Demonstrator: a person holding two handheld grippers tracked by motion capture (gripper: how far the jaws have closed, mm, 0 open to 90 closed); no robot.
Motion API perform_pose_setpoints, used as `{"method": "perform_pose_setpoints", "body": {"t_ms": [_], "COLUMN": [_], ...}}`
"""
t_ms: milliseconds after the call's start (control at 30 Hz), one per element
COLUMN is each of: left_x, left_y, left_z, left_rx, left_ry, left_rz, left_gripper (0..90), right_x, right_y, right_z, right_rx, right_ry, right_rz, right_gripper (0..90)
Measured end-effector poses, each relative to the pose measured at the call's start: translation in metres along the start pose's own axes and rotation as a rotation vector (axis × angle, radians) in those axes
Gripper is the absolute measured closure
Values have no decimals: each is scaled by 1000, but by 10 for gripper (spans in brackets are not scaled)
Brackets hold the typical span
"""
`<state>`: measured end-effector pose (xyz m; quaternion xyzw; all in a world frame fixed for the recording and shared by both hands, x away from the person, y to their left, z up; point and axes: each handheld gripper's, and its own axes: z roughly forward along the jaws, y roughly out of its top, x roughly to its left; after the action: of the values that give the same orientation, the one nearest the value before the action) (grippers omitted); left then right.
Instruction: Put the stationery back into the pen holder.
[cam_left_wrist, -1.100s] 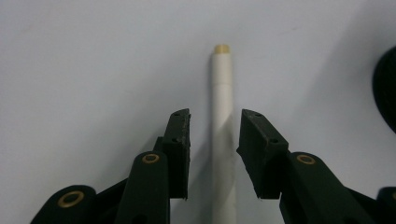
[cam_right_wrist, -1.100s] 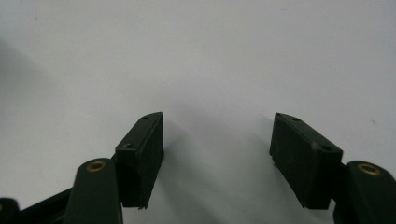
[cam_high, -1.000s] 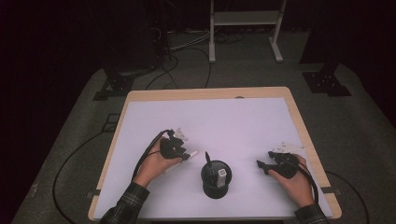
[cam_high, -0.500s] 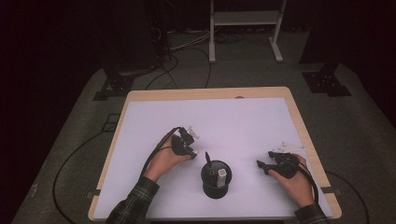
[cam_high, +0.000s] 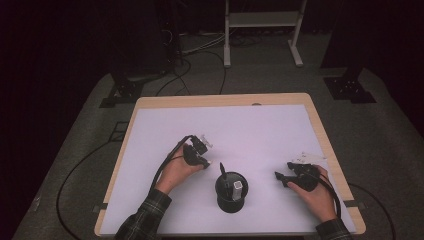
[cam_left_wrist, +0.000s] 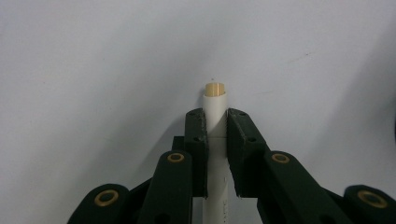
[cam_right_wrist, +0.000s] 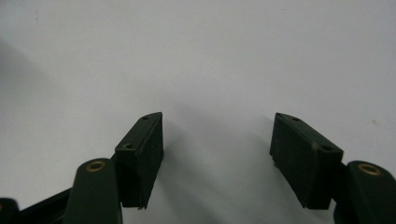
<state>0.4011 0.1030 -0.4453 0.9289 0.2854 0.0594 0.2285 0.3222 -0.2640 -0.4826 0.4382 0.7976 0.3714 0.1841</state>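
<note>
Left: the left hand-held gripper lies low over the white desk, held in the person's left hand, its cable looping back toward the plaid sleeve. In the left gripper view its jaws have just been closing and now pinch a white pen between the pads; the pen runs lengthwise up the gap, and its tan end pokes out beyond the jaw tips (the lower part is hidden between the linkages). In the high view the pen's tip shows as a small white spot at the gripper's nose, just left of the cup.

Centre: a black cup stands upright on the desk near the front edge, between the two hands. It holds a dark pen leaning left and a pale, blocky item (too small to identify).

Right: the right hand-held gripper rests on the desk in the right hand, pointing left toward the cup and well apart from it. In the right gripper view its jaws are spread, with bare desk between the pads.
</note>
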Motion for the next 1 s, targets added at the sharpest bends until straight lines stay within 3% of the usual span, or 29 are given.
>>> {"method": "perform_pose_setpoints", "body": {"t_ms": [133, 533, 1000], "left_x": [1, -2, -1], "left_y": [-2, -4, -11], "left_z": [-3, -25, -57], "left_rx": [-16, -91, -204], "left_ry": [-25, -35, -22], "left_rz": [-12, -19, -33], "left_gripper": [784, 784, 784], "right_x": [0, 0, 0], "right_y": [0, 0, 0], "right_z": [0, 0, 0], "right_rx": [0, -1, 0], "right_ry": [0, -1, -2], "right_rz": [-1, -3, -6], "right_gripper": [336, 335, 335]}}
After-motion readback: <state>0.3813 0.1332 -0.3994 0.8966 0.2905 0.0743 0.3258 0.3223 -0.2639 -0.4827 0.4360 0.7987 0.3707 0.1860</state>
